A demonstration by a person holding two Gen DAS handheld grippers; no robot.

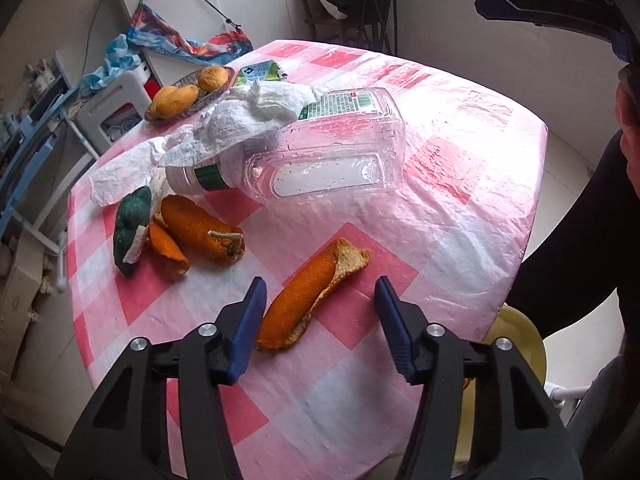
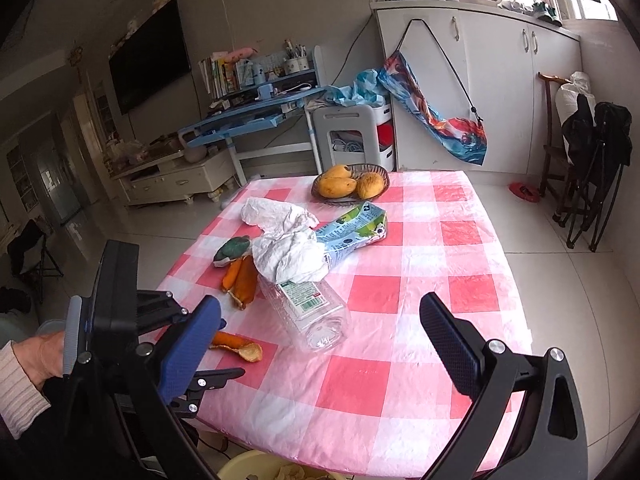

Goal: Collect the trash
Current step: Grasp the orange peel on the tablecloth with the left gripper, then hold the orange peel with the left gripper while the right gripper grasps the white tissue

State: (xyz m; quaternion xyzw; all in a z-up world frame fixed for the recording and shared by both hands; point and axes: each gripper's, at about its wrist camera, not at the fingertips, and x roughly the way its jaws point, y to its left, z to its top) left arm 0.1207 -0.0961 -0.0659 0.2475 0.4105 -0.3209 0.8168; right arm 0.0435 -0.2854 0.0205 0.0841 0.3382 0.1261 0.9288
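Left wrist view: the left gripper (image 1: 320, 304) hangs low over the near part of the worktop (image 1: 460, 184), its blue jaws spread wide and holding nothing. An orange peel strip (image 1: 310, 292) lies between the jaws, closer to the left finger (image 1: 246, 332) and just beside it; whether they touch cannot be told. Farther in, toward the worktop's left edge, sit two more curled orange peels (image 1: 200, 236) and a green rind piece (image 1: 132, 232), close together. Behind them a clear plastic bottle (image 1: 320, 152) lies on its side across the middle, with crumpled white tissue (image 1: 248, 116) draped over its neck end. A flattened carton (image 1: 260, 72) and a fruit dish (image 1: 180, 96) with mangoes stand by the far left corner. The right half of the worktop is bare checkered cloth up to its right edge. A yellow bin (image 1: 524, 340) shows below the near right edge.

Right wrist view: the right gripper (image 2: 320, 344) is held above the near edge, jaws spread fully apart and empty. The bottle lies just ahead between its fingers, well below them. The left gripper (image 2: 200, 376) sits at the near left corner by the peel strip (image 2: 240, 346). The far right corner and right side are bare cloth. The yellow bin's rim (image 2: 248, 462) peeks under the near edge.
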